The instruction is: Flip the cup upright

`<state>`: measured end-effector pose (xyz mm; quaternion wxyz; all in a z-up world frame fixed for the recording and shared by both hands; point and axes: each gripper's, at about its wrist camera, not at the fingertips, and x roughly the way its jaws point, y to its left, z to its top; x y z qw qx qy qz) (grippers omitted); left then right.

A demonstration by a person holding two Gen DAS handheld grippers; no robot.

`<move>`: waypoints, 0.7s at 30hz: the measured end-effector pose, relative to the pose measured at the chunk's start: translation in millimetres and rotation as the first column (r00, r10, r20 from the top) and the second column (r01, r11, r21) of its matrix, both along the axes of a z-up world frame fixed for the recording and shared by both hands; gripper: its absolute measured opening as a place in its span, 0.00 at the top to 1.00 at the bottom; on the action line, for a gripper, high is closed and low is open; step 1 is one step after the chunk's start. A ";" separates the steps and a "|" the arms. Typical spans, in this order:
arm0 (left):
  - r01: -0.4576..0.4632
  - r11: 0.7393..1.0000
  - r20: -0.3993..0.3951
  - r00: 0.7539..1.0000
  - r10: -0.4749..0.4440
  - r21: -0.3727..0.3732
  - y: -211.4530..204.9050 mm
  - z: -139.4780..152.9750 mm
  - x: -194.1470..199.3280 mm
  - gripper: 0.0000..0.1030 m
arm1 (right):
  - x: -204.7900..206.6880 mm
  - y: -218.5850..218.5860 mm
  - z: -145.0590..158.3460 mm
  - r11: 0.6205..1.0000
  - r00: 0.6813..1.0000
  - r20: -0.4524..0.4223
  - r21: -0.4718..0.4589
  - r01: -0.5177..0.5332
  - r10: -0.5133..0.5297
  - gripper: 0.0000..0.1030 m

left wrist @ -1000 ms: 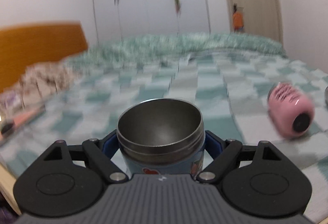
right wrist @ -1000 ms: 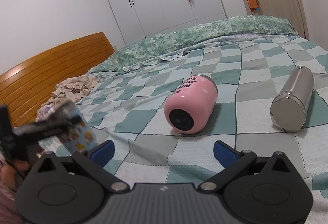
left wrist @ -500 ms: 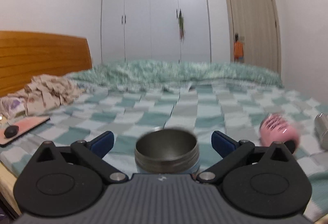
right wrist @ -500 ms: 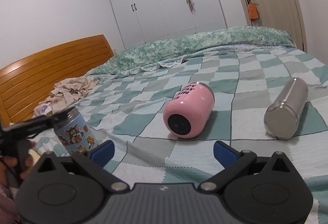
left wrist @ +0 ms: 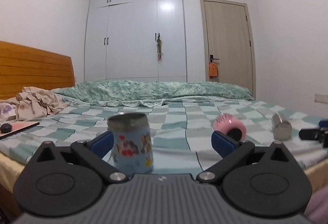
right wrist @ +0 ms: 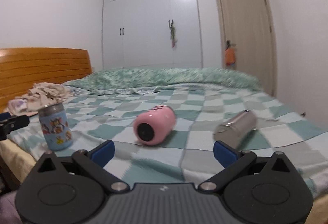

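A light-blue cartoon cup (left wrist: 131,142) with a steel rim stands upright on the checked bed near its front edge; it also shows in the right wrist view (right wrist: 55,127). My left gripper (left wrist: 163,142) is open and empty, just behind the cup, not touching it. A pink cup (right wrist: 154,128) lies on its side mid-bed, base toward me, also seen in the left wrist view (left wrist: 229,125). A steel cup (right wrist: 235,128) lies on its side to the right. My right gripper (right wrist: 164,151) is open and empty, in front of the pink cup.
The bed (right wrist: 205,101) has a green checked cover and a rolled quilt at the back. Crumpled clothes (left wrist: 34,105) and a pink book with a dark object (left wrist: 18,126) lie at the left by the wooden headboard. Wardrobe and door stand behind.
My left gripper let go of the blue cup, opened and drew back; the cup now stands upright on the bed. My right gripper lowered slightly and stayed open.
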<state>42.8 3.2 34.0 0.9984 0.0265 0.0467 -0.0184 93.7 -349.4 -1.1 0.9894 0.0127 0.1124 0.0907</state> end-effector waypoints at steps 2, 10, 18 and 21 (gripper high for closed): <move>0.003 1.000 -0.008 1.000 -0.003 0.011 -5.4 -10.3 -4.7 0.00 | -13.3 -3.3 -7.7 0.999 0.999 0.027 -0.023 0.029 -0.028 0.00; -0.035 0.999 -0.018 0.999 0.036 0.018 -16.7 -31.9 -11.7 0.00 | -52.4 -13.5 -33.0 0.993 0.985 0.139 -0.052 0.107 -0.099 0.00; -0.060 0.998 -0.004 0.998 0.060 0.011 -13.4 -34.9 -15.6 0.00 | -64.6 -13.3 -40.0 0.988 0.973 0.183 -0.049 0.149 -0.138 0.00; -0.061 0.998 -0.008 0.998 0.062 0.013 -13.2 -35.8 -16.2 0.00 | -66.5 -13.2 -41.2 0.986 0.971 0.189 -0.049 0.157 -0.145 0.00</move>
